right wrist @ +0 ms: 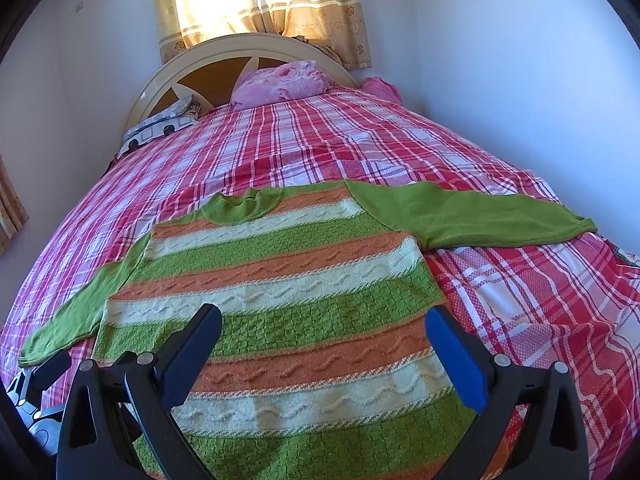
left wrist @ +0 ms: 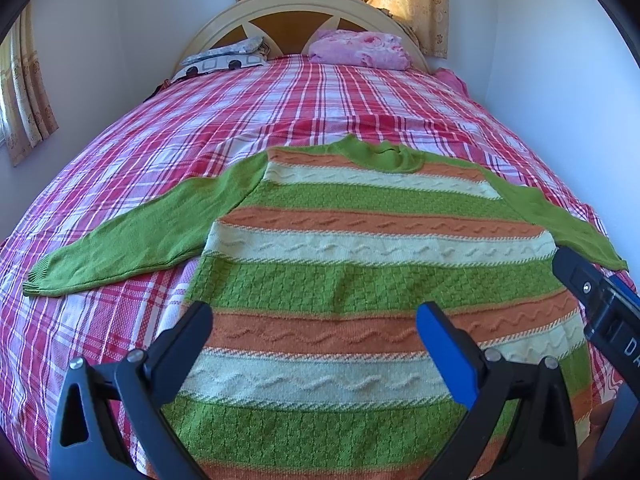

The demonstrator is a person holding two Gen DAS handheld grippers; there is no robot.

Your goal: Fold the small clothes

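On the plaid bedspread (left wrist: 280, 104) | striped knit sweater (left wrist: 360, 248) lies flat, both green sleeves spread outward, collar toward headboard (left wrist: 288, 4) | left gripper (left wrist: 314, 320) jaws apart above hem | right gripper (right wrist: 324, 322) jaws apart, gripping nothing

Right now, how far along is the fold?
Done: sweater lies spread flat on the bed, both sleeves out to the sides. In hand: nothing; left gripper and right gripper are open above the hem end. Left: every fold, sleeves and body.
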